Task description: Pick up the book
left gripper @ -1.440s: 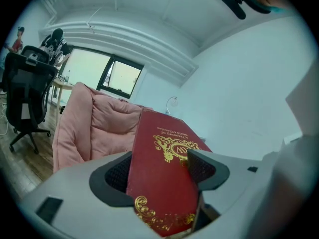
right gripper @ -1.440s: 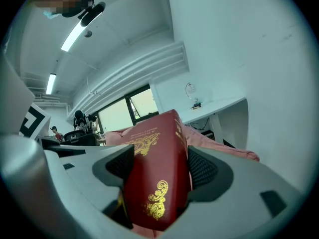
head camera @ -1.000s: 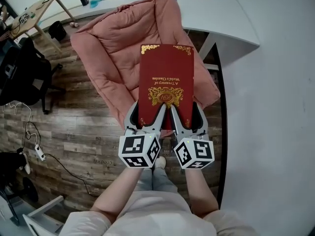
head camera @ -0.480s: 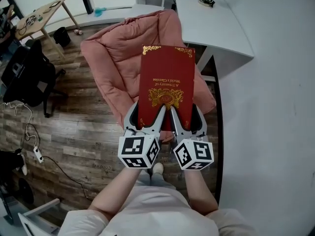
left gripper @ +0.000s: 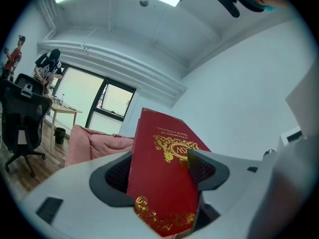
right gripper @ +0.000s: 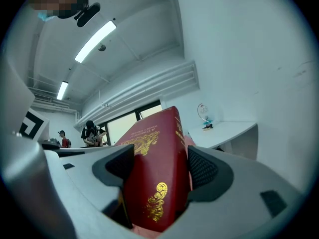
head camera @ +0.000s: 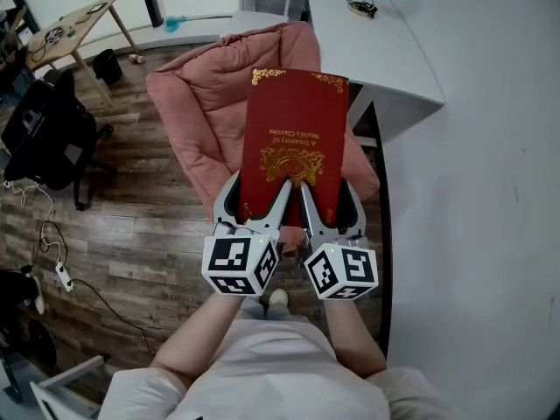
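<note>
A red hardback book [head camera: 293, 143] with gold ornaments and a gold title is held up in the air over a pink cushion seat [head camera: 206, 103]. My left gripper [head camera: 258, 201] is shut on the book's near left corner, and my right gripper [head camera: 325, 206] is shut on its near right corner. In the left gripper view the book [left gripper: 162, 178] sits clamped between the dark ribbed pads [left gripper: 199, 171]. The right gripper view shows the book [right gripper: 154, 178] wedged between both pads [right gripper: 202, 171], its cover tilted upward.
The pink cushion seat stands on a wooden floor [head camera: 131, 226]. A white desk [head camera: 376, 42] runs along the right wall [head camera: 481, 191]. A dark office chair [head camera: 48, 138] stands at the left, with a small wooden table [head camera: 70, 20] behind it. Two people [right gripper: 92, 133] stand by the window.
Both grippers have lifted the book a little higher and nearer the camera, so it looks bigger. The grip on its near edge stays the same.
</note>
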`<state>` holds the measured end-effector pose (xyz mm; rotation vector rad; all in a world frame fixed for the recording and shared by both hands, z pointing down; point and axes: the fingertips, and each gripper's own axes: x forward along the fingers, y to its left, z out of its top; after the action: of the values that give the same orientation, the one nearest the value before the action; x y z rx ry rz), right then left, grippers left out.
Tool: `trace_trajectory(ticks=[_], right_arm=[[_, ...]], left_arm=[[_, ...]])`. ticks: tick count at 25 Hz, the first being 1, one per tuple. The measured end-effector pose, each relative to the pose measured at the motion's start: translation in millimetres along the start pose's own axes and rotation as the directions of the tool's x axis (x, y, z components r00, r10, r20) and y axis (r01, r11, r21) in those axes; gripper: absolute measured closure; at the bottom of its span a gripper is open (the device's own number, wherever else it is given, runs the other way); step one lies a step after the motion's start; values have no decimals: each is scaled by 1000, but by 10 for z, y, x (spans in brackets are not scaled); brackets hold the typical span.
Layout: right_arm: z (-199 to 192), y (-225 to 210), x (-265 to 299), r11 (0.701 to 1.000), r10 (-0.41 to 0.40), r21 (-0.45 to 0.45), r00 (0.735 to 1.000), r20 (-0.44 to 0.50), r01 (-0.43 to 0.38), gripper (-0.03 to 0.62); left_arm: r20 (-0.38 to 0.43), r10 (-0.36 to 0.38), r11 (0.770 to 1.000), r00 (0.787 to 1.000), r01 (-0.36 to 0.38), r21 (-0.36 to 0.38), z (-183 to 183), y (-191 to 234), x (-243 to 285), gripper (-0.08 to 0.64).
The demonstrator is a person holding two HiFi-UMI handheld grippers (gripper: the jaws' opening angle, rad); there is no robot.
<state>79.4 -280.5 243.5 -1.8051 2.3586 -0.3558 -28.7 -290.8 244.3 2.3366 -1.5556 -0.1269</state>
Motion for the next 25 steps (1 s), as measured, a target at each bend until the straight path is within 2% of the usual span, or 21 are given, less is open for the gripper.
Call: trace_trajectory(ticks=[5, 14, 25], right_arm=[[6, 124, 26, 1000, -11, -12, 1000, 21, 11, 261], [-154, 286, -29, 1000, -17, -23, 1000, 23, 18, 261], [-210, 385, -429, 1000, 11, -18, 1000, 12, -11, 261]], left_arm=[[18, -22, 1000, 1000, 22, 1, 64, 99, -42, 239], [14, -34, 999, 999, 34, -6, -28, 256, -191, 239], [29, -10, 1000, 1000, 10, -3, -136, 108, -600, 239]])
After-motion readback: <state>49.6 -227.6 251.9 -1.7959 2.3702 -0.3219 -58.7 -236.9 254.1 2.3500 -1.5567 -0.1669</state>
